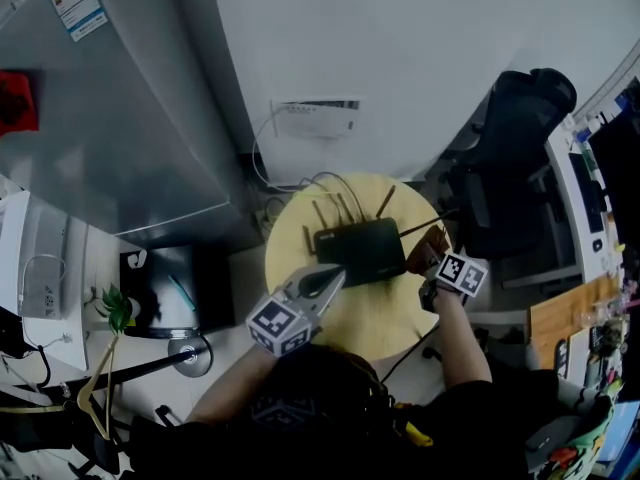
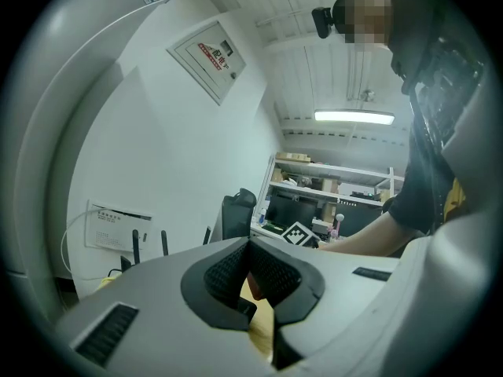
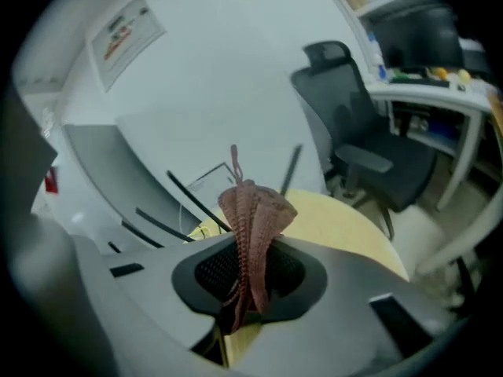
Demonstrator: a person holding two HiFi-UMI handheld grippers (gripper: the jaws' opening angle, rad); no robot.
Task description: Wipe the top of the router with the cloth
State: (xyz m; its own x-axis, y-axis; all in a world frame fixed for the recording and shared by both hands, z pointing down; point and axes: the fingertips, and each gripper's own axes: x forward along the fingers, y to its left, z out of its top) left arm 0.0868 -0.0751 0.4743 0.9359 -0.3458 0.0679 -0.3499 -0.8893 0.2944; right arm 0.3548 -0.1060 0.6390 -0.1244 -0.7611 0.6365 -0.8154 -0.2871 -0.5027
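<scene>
A black router (image 1: 361, 251) with several antennas lies in the middle of a round yellow table (image 1: 385, 318). My right gripper (image 1: 428, 256) hovers at the router's right edge, shut on a brownish-pink knitted cloth (image 3: 250, 225) that sticks up bunched between its jaws. My left gripper (image 1: 333, 274) is at the router's near left corner, shut with nothing in it. In the left gripper view the jaws (image 2: 250, 269) meet, and two antennas (image 2: 135, 247) stand at the left. In the right gripper view, antennas (image 3: 190, 197) rise behind the cloth.
A black office chair (image 1: 512, 146) stands right of the table, beside a cluttered desk (image 1: 585, 193). A tall grey cabinet (image 1: 110, 118) fills the left. A white wall box (image 1: 316, 118) with cables hangs behind the table.
</scene>
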